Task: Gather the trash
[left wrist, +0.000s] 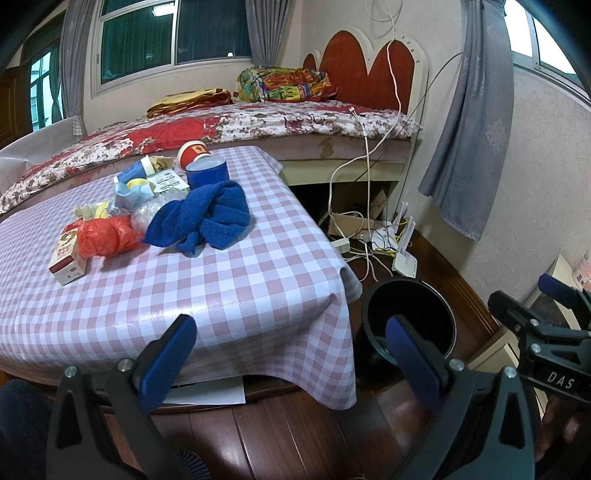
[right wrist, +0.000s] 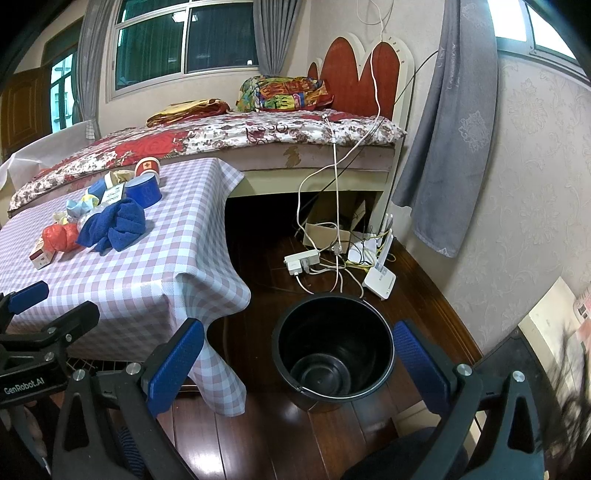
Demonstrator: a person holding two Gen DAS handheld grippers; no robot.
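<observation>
Right wrist: bucket [right wrist: 334, 354] beside tablecloth corner [right wrist: 221, 291].

- Both views: even, moderately bright indoor light; colours slightly cool.
- Window [left wrist: 173, 33] panes appear dark green; a small bright reflection sits on the glass.
- Upper right corner of each view: a second window [right wrist: 517, 22] is overexposed to white.
- Floor [right wrist: 280, 424]: glossy dark wood with soft sheen; the space under the bed [right wrist: 266, 210] falls into near-black shadow.
- Tablecloth [left wrist: 229, 295]: mild glare along the hanging fold.
- Fisheye distortion bends walls and curtains [left wrist: 469, 129]; black vignette fills the corners.
- Right wrist view, lower right edge: smeared, blurred dark streaks [right wrist: 569, 373]; centres stay sharp.
</observation>
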